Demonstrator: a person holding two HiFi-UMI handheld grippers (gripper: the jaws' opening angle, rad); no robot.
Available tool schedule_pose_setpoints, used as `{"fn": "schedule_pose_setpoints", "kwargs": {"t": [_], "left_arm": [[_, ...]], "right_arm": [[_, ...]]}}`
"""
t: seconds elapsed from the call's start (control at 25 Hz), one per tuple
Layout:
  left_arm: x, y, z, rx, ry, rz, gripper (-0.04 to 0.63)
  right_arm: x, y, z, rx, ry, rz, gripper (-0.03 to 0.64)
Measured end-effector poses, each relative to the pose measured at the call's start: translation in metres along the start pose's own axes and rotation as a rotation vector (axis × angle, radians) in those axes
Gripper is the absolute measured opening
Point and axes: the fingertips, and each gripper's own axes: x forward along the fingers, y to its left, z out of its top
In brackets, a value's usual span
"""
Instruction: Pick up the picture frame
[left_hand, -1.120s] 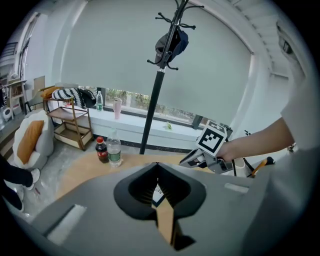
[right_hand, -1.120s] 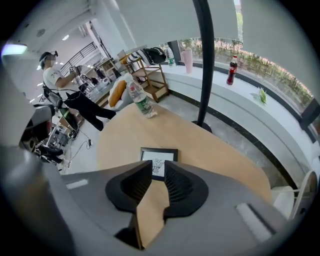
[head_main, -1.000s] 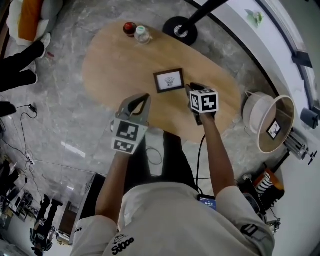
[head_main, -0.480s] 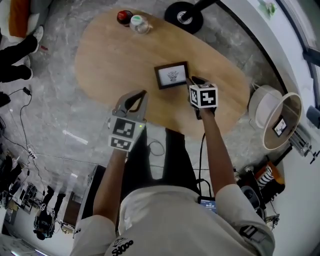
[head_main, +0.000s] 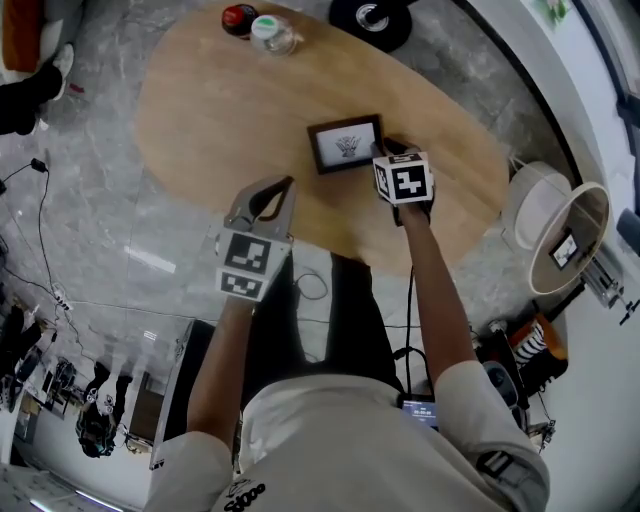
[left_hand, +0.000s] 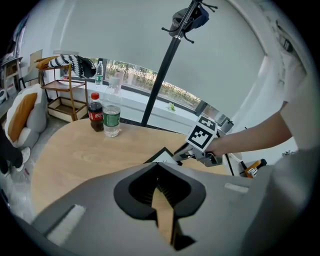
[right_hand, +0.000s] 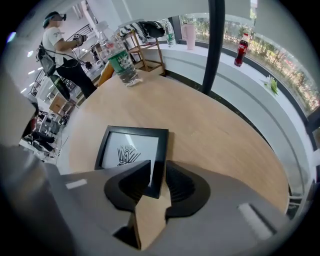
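The black picture frame (head_main: 346, 143) with a white print lies flat on the oval wooden table (head_main: 220, 110). My right gripper (head_main: 393, 150) points steeply down at the frame's right side. In the right gripper view its open jaws (right_hand: 157, 167) straddle the near right edge of the frame (right_hand: 131, 150); they have just been opening, and the pads do not press on it. My left gripper (head_main: 288, 184) hovers over the table's near edge, left of the frame, shut on nothing (left_hand: 157, 172). The left gripper view shows the frame's corner (left_hand: 161, 156) and the right gripper (left_hand: 186, 154).
A cola bottle (head_main: 238, 18) and a water bottle (head_main: 270, 32) stand at the table's far end. A coat stand's round base (head_main: 370, 18) sits on the floor beyond. A round white tub (head_main: 540, 215) stands to the right. Another person (right_hand: 60, 45) stands farther off.
Both grippers have sunk toward the table. The right one has come down over the frame's right edge; the left one stays off the frame.
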Motion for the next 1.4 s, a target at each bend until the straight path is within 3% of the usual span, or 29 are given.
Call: {"fn": "schedule_pose_setpoints", "kwargs": {"t": [0.88, 1.4], "left_arm": [[0.008, 0.005, -0.014, -0.038, 0.025, -0.014, 0.011], [-0.035, 0.009, -0.008, -0.037, 0.003, 0.025, 0.011]], "right_arm": [[0.013, -0.001, 0.000, 0.016, 0.056, -0.005, 0.099], [0.005, 0.028, -0.015, 0.005, 0.060, -0.008, 0.071]]}}
